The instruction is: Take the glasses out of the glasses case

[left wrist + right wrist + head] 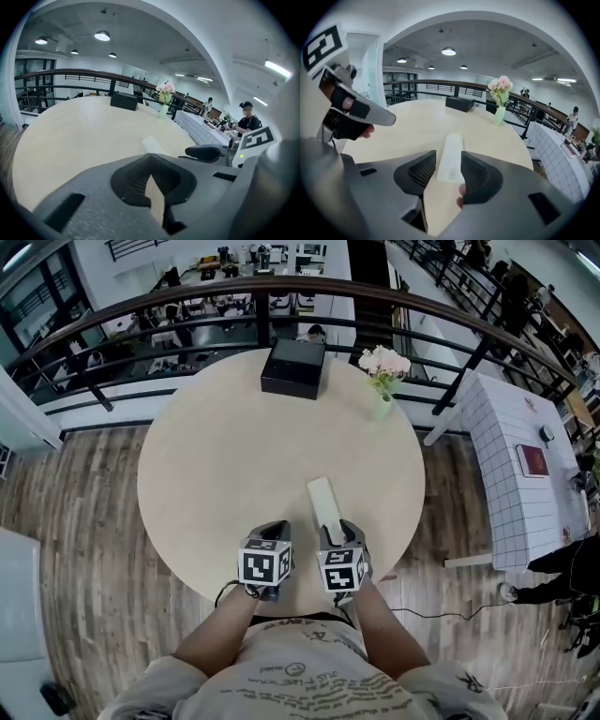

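A white, closed glasses case [322, 502] lies on the round beige table [216, 465], near its front edge. My right gripper [337, 531] hovers at the case's near end. In the right gripper view its jaws stand apart [447, 169], and the near end of the case [451, 154] shows in the gap, with neither pad pressing on it. My left gripper [271, 529] sits just left of the case. Its jaws [151, 174] are shut with nothing in them, and the case [152, 143] lies ahead of them to the right.
At the far side of the table stand a black box [293, 367] and a green vase of pink flowers [383, 382]. A dark railing [281, 289] curves behind the table. To the right is a white gridded table [520, 474]. The floor is wood.
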`<state>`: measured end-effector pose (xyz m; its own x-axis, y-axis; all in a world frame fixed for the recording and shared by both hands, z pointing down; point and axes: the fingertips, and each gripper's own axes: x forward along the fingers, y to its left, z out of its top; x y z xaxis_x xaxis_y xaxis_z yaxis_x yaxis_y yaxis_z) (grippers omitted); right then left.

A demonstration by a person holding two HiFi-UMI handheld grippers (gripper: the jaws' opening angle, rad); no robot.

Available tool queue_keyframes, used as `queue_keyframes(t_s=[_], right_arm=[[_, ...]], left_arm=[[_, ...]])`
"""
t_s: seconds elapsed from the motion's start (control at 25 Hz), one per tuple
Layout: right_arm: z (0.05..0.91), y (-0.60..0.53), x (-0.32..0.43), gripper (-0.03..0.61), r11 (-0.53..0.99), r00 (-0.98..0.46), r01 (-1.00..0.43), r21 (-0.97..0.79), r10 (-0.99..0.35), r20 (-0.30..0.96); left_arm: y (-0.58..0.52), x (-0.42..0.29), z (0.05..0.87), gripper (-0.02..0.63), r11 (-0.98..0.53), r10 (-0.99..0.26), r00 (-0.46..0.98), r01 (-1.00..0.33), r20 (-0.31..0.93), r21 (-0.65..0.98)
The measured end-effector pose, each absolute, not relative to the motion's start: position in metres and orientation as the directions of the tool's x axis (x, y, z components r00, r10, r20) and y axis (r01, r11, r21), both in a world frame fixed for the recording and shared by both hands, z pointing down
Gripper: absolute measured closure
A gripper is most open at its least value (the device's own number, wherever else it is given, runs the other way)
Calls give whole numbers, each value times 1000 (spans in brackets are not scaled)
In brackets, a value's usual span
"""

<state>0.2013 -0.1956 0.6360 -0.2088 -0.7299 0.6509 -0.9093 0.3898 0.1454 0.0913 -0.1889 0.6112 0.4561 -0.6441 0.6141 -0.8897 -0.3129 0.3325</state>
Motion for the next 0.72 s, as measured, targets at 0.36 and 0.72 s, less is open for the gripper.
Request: queue_keyframes(t_s=[0.36, 0.72], right_arm=[[679, -195, 208, 347, 494, -161, -821, 287, -682, 714], [703, -200, 206, 321, 564, -161, -757, 331, -652, 741]], left_arm=[[-187, 97, 625, 607, -276, -623, 455, -889, 636, 366], [-188, 95, 634, 607, -234, -622, 434, -897, 651, 375]])
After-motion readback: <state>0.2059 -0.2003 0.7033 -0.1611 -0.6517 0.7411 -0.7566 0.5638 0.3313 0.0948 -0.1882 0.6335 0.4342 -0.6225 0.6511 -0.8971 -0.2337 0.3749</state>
